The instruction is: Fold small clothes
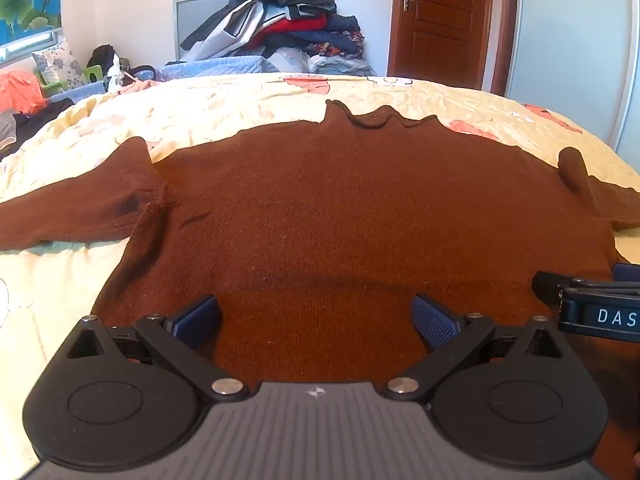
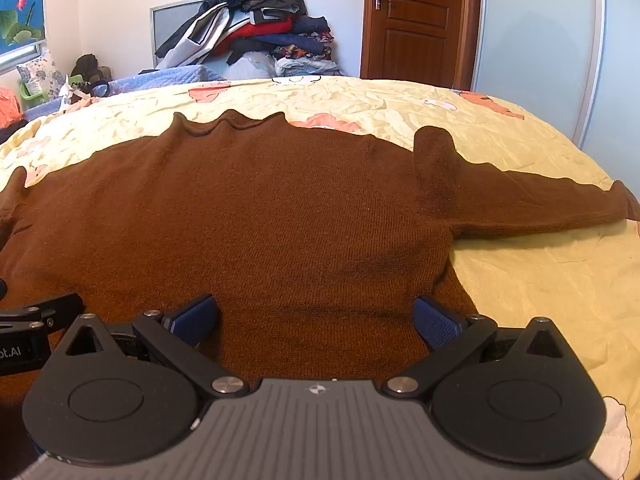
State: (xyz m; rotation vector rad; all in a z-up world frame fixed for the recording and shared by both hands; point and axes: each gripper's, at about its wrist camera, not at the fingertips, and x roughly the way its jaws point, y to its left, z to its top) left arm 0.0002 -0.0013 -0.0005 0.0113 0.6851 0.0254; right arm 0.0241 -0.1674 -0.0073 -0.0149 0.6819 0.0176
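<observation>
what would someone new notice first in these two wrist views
A brown sweater lies spread flat on a yellow floral bedspread, sleeves out to each side, and fills the middle of both views. Just over its near edge, the left gripper and the right gripper hang side by side, both open with nothing between their blue pads. Beyond the bed, a tall pile of clothes leans against the wall beside a wooden door.
</observation>
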